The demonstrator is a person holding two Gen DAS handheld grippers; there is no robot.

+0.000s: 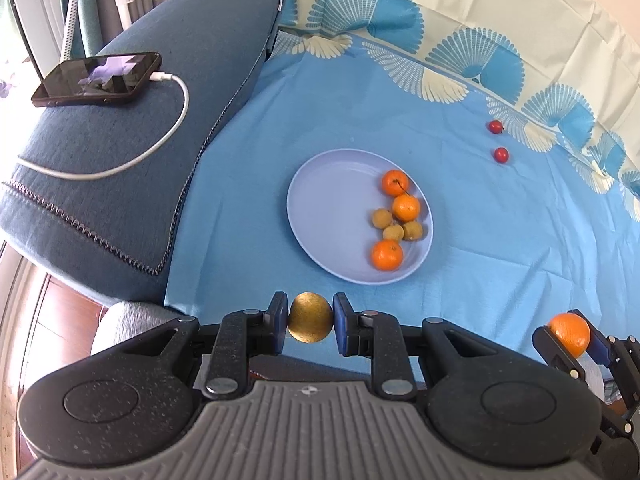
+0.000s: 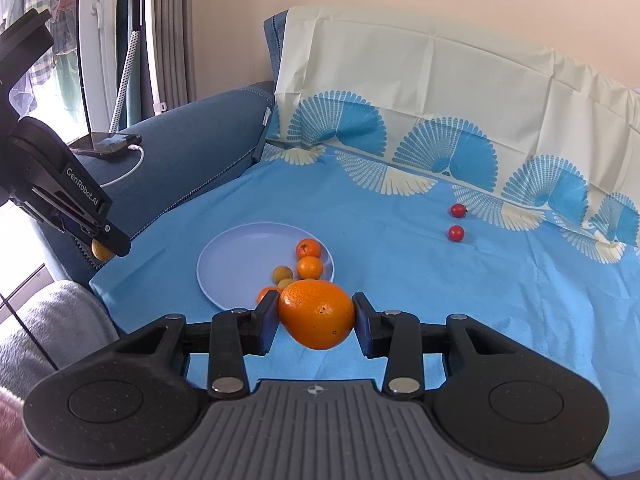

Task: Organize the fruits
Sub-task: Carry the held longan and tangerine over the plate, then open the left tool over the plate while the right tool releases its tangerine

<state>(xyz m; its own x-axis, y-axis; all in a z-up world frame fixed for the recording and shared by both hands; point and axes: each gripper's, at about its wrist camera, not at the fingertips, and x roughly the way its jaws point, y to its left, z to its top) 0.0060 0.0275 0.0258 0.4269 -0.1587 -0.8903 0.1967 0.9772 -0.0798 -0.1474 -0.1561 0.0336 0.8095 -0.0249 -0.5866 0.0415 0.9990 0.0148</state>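
Phone (image 1: 98, 79): dark, lying flat on the blue sofa armrest (image 1: 132, 160); screen up
Cable (image 1: 160, 136): white, plugged into the phone; curves across the armrest
Cloth (image 1: 400, 128): blue, fan-patterned border; covers the seat
Curtains (image 2: 172, 40): grey, behind the sofa

The plate (image 1: 320, 200) is viewed steeply from above by the left wrist camera and lower, from the right, by the right wrist camera (image 2: 228, 256); both face the sofa back.

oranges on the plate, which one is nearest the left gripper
The orange at the plate's near rim, alone below the brown fruits; the other two sit farther back. The left gripper holds a golden-brown fruit.
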